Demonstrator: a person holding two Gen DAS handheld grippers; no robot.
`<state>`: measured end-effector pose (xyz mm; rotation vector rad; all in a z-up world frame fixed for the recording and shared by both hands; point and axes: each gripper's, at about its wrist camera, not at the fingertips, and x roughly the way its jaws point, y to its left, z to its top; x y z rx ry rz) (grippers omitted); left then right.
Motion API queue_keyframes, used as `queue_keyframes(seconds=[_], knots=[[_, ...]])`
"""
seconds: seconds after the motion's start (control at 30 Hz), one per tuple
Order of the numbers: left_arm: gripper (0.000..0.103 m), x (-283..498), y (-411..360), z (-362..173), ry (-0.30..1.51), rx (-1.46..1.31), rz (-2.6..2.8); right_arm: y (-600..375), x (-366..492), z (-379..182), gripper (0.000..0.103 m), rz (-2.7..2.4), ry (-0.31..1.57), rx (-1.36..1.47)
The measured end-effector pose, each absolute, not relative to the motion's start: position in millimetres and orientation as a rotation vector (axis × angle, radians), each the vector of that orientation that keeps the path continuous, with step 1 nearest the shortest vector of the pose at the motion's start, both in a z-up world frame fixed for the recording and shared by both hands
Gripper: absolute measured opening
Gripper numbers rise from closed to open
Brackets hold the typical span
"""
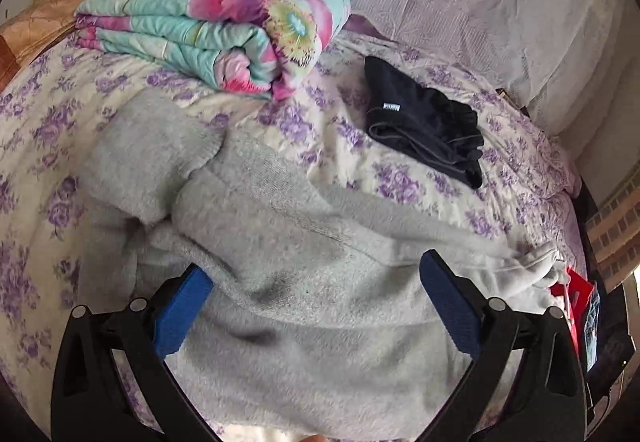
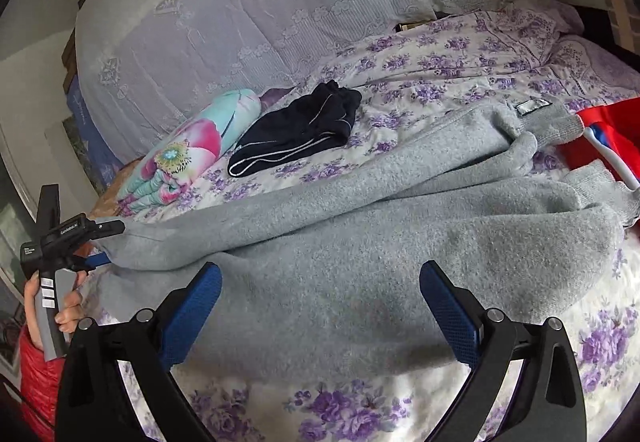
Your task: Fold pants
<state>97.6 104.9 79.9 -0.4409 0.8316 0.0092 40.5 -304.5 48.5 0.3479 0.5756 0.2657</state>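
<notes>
**Gray pants on the flowery bed**

The gray pants lie spread across the bed. The right gripper is wide apart, just above the pants and not holding them. The left gripper has its fingers wide apart too, with gray cloth between them. Far ahead of the grippers sit dark folded pants and a bright flowered quilt.

Home bedroom: bed w/ floral sheet, folded quilt, lace-covered headboard.
</notes>
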Motion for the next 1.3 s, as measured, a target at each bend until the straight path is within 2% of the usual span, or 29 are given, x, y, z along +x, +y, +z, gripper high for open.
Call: queue_keyframes(seconds=[0.17,0.27,0.33,0.4,0.53,0.6,0.67,0.73,0.77,0.8,0.9,0.97,1.03,1.07,1.13,1.17,1.23,1.3], knots=[[0.098,110,116,52,0.863,-0.521,-0.026,-304,57,65,0.100,0.262,0.555,0.363],[0.096,109,115,43,0.855,-0.479,-0.009,-297,73,68,0.100,0.259,0.566,0.335],[0.086,106,112,56,0.804,-0.454,-0.001,-293,84,66,0.099,0.246,0.594,0.317],[0.082,109,109,69,0.762,-0.430,0.009,-292,97,63,0.090,0.212,0.639,0.292],[0.070,128,112,81,0.737,-0.450,0.045,-296,135,54,0.083,0.229,0.754,0.367],[0.065,147,117,86,0.735,-0.495,0.051,-297,167,42,0.035,0.296,0.847,0.467],[0.059,164,129,93,0.694,-0.577,0.047,-303,193,40,0.032,0.308,0.839,0.577],[0.058,175,145,95,0.617,-0.697,0.039,-310,218,49,0.033,0.294,0.761,0.638],[0.058,180,153,90,0.587,-0.756,0.028,-314,232,52,0.048,0.280,0.723,0.659],[0.059,185,158,82,0.585,-0.793,0.026,-319,244,52,0.069,0.256,0.696,0.675],[0.059,200,165,59,0.683,-0.805,0.045,-332,247,50,0.071,0.141,0.587,0.651],[0.061,197,171,60,0.675,-0.841,0.010,-334,245,56,0.071,0.169,0.623,0.606],[0.079,188,173,72,0.644,-0.844,-0.013,-335,232,68,0.071,0.182,0.594,0.573],[0.082,181,172,81,0.621,-0.826,-0.012,-332,226,73,0.072,0.182,0.587,0.547],[0.089,170,168,97,0.598,-0.755,0.012,-315,229,70,0.082,0.207,0.642,0.468],[0.090,165,165,103,0.598,-0.707,0.030,-303,237,61,0.092,0.211,0.713,0.416],[0.091,155,158,108,0.617,-0.609,0.069,-283,254,29,0.094,0.228,0.894,0.333],[0.091,135,156,103,0.646,-0.506,0.121,-274,241,30,0.092,0.171,0.836,0.257]])
